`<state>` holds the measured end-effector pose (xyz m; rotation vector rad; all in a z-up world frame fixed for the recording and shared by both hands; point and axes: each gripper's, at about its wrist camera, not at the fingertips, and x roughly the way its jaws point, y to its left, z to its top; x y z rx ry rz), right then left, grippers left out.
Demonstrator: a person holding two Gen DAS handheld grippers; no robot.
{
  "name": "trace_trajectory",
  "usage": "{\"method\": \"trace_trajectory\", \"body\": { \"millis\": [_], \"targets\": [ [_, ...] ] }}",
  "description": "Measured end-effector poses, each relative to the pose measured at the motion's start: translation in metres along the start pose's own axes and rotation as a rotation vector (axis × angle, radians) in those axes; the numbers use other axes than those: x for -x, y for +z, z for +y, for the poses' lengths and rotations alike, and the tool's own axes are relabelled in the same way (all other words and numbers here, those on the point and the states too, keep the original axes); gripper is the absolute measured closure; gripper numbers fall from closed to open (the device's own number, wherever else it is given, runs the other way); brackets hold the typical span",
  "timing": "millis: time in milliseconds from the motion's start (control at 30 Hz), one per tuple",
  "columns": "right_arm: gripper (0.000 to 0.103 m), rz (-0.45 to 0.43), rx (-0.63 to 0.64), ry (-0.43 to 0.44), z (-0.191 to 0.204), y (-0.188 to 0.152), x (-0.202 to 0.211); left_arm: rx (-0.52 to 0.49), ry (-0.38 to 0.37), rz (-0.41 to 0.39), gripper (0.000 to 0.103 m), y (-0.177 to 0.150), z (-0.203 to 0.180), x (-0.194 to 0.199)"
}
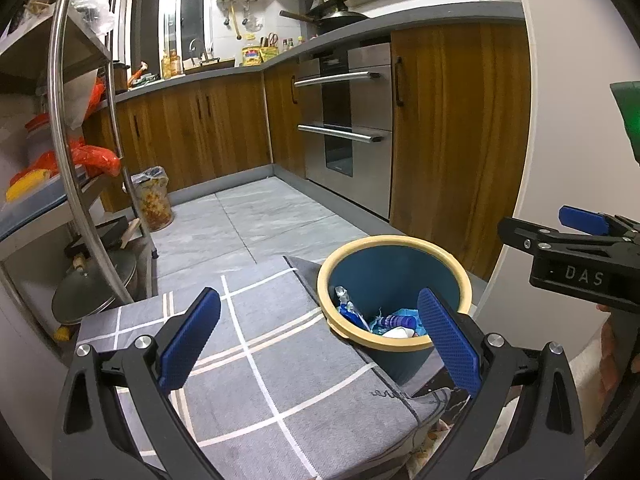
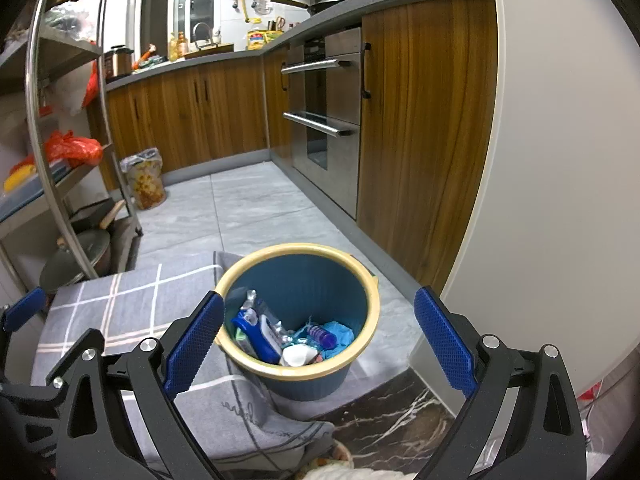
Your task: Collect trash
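A blue trash bin with a cream rim [image 1: 394, 242] [image 2: 298, 250] stands on the floor at the edge of a grey checked mat [image 1: 256, 352] [image 2: 120, 312]. Inside lie several pieces of trash: a blue and white wrapper [image 2: 260, 332], a purple bottle [image 2: 322, 337], white crumpled paper [image 2: 298, 354] and blue plastic [image 2: 338, 332]. My left gripper [image 1: 320, 340] is open and empty above the mat, left of the bin. My right gripper [image 2: 320, 344] is open and empty, hovering over the bin's near side; it also shows in the left wrist view [image 1: 576, 236].
Wooden cabinets [image 1: 452, 120] and a steel oven [image 1: 348, 120] line the right. A metal shelf rack [image 1: 80, 160] with bags and pots stands at the left. A lined patterned bin [image 1: 154, 200] stands by the far cabinets. A white wall corner [image 2: 560, 160] is close on the right.
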<state>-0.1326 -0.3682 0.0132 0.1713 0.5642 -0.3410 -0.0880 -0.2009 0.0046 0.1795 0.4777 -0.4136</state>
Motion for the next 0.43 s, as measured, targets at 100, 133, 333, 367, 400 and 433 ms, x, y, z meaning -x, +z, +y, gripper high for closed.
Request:
{"method": "trace_trajectory", "body": {
  "millis": [100,133,333,367,400,433],
  "targets": [
    [0.008,0.0,0.0,0.001,0.0,0.0,0.0,0.004,0.002,-0.004,0.006,0.001,0.0,0.0],
    [0.008,0.001,0.0,0.0,-0.001,0.0,0.0,0.01,-0.001,0.0,0.006,0.001,0.001,-0.001],
    [0.007,0.024,-0.022,0.005,-0.003,0.0,-0.004,0.048,0.012,0.029,0.005,0.006,0.006,-0.001],
    [0.007,0.034,-0.032,0.007,-0.003,-0.001,-0.007,0.05,0.014,0.024,0.005,0.008,0.008,0.001],
    [0.007,0.055,-0.05,0.009,-0.002,-0.001,-0.01,0.047,0.027,0.009,0.005,0.013,0.011,0.006],
    [0.006,0.071,-0.061,0.011,-0.001,-0.002,-0.014,0.046,0.046,-0.016,0.005,0.018,0.016,0.012]
  ]
}}
